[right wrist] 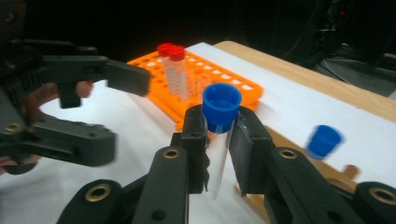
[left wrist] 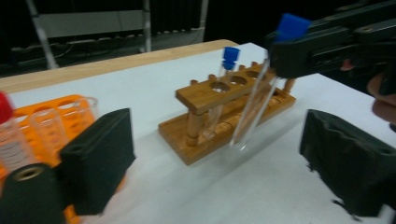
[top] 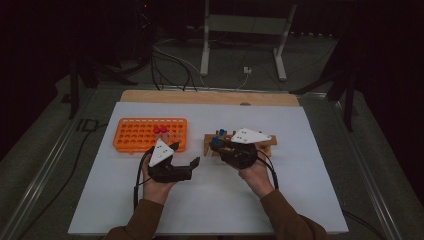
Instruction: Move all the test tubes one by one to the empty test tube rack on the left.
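Now blue-capped tube (right wrist: 221, 135) upright within right gripper (right wrist: 219, 154).

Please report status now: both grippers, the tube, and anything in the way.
Right gripper shut on blue-capped tube, clear of wooden rack. Left gripper open, empty, facing the tube. Second blue-capped tube stands in the rack.

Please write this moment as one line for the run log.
right gripper: shut on blue-capped tube | left gripper: open, empty | wooden rack: one blue-capped tube standing
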`<state>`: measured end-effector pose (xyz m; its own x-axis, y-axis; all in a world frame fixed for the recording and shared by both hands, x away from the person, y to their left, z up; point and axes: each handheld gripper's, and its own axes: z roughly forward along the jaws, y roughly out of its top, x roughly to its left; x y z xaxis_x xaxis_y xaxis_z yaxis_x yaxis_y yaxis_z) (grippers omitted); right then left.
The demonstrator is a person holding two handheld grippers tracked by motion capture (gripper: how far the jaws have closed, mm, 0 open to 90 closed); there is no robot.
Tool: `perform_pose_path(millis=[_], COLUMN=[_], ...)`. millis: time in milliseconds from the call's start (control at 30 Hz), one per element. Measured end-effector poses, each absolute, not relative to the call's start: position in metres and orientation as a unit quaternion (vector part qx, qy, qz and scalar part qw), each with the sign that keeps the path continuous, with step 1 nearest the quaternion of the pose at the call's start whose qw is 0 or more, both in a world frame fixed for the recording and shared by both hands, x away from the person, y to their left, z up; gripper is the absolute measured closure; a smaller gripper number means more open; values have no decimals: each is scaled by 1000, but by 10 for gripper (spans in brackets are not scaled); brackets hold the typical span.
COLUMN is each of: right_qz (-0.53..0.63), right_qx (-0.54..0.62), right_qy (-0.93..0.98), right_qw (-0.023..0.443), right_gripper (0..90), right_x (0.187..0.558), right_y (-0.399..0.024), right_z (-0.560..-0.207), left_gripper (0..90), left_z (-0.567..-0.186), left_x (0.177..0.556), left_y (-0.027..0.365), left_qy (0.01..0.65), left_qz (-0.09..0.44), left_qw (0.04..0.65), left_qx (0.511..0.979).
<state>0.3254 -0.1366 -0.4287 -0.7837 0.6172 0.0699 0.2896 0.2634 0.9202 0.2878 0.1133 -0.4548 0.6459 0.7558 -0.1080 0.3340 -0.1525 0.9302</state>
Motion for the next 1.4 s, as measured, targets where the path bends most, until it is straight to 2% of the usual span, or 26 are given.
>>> perform_pose_path(millis=[200, 300, 633, 767, 900, 1133, 1400], right_qz=[532, 531, 537, 537, 536, 542, 516], right_qx=[282, 276, 267, 266, 267, 284, 301], right_qy=[789, 793, 794, 795, 795, 786, 789], right_qw=[123, 115, 97, 96, 94, 90, 142], right_gripper=[762, 761, 761, 762, 746, 436, 156], right_x=[321, 319, 315, 315, 316, 320, 317], right_y=[-123, -117, -108, -108, -110, -121, -132], right_z=[-433, -434, -435, -435, -435, -433, -432], left_gripper=[180, 238, 603, 724, 775, 778, 778], left_z=[-458, -459, -464, -465, -466, -465, -460], left_x=[288, 287, 286, 285, 285, 287, 287], left_y=[106, 101, 96, 96, 95, 107, 119], left_qy=[356, 350, 327, 318, 316, 337, 353], left_qz=[195, 206, 202, 197, 198, 205, 216], left_qw=[524, 510, 496, 499, 497, 500, 503], left_qx=[749, 758, 779, 782, 783, 771, 759])
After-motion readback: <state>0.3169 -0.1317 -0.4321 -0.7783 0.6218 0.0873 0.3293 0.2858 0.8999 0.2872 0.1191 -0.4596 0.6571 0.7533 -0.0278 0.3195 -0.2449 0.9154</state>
